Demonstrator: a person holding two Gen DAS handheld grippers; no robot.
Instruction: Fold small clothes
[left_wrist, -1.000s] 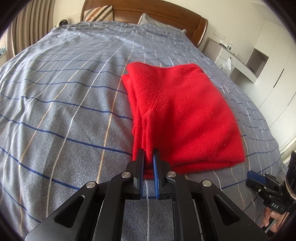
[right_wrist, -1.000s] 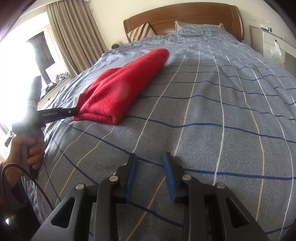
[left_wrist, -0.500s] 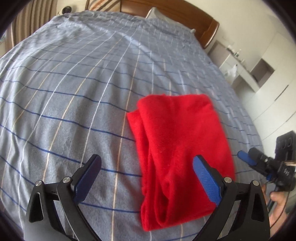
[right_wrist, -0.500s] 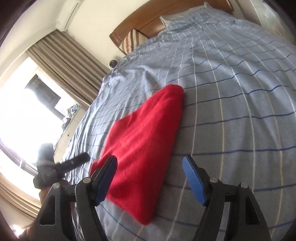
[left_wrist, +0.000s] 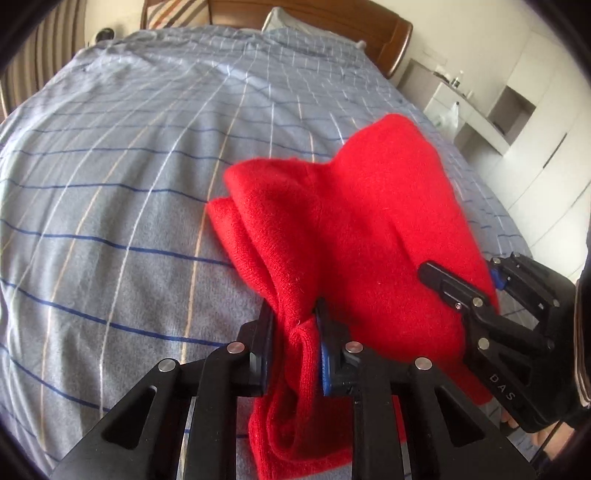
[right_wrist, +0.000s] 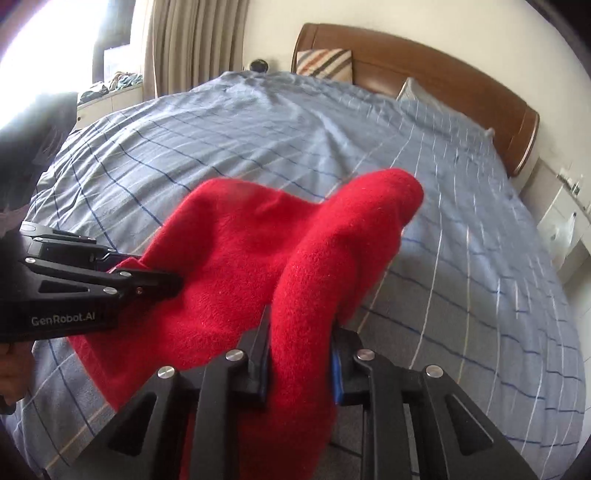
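Observation:
A folded red knit garment (left_wrist: 351, 236) lies on the grey-blue checked bed, its near end lifted. My left gripper (left_wrist: 295, 343) is shut on the garment's near left edge, with bunched cloth between the jaws. My right gripper (right_wrist: 301, 354) is shut on the near right edge of the garment (right_wrist: 258, 258), which drapes up and over its fingers. Each gripper shows in the other's view: the right one (left_wrist: 491, 291) at the garment's right side, the left one (right_wrist: 147, 282) at its left side. The far end of the garment rests on the bed.
The bed cover (left_wrist: 147, 147) stretches far ahead and to the left. A wooden headboard (right_wrist: 424, 70) and pillows stand at the far end. White cabinets (left_wrist: 517, 122) stand to the right of the bed, curtains and a window (right_wrist: 166, 48) to the left.
Both grippers were open above the garment half a second ago. Both have closed on its near edge, one at each side, and lifted that end off the bed.

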